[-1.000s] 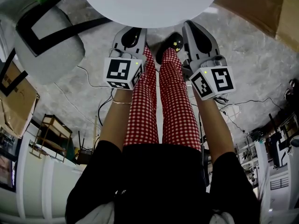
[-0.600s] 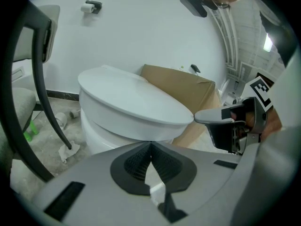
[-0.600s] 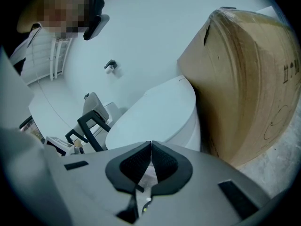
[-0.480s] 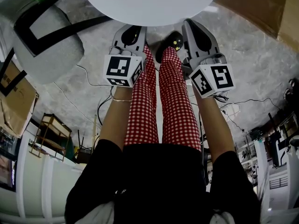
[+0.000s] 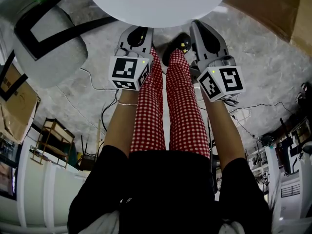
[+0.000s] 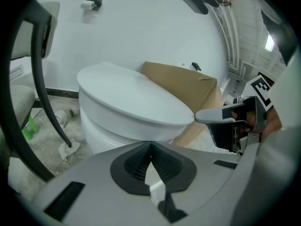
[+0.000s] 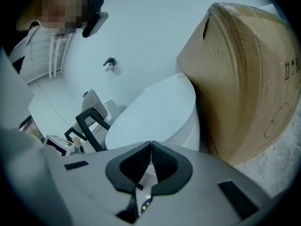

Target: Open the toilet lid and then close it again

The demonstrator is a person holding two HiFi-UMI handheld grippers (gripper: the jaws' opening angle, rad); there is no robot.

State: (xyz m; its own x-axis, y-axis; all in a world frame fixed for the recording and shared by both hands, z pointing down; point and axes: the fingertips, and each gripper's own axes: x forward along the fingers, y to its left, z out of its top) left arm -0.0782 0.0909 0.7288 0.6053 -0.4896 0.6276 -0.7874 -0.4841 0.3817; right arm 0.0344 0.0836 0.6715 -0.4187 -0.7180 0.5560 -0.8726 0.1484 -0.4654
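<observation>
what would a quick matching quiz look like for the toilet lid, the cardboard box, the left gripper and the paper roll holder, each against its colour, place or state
Things:
1 toilet lid
2 cardboard box
3 left gripper
4 paper roll holder

Descriptions:
a mounted on the wall
b shut, nothing in it
c brown
d white, lying closed

Pairs: 1-d, 2-c, 3-b, 4-a

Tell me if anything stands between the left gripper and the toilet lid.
Nothing visible does. The left gripper, jaws together, faces the closed toilet lid across open space; the cardboard box stands beside it, off that path.
</observation>
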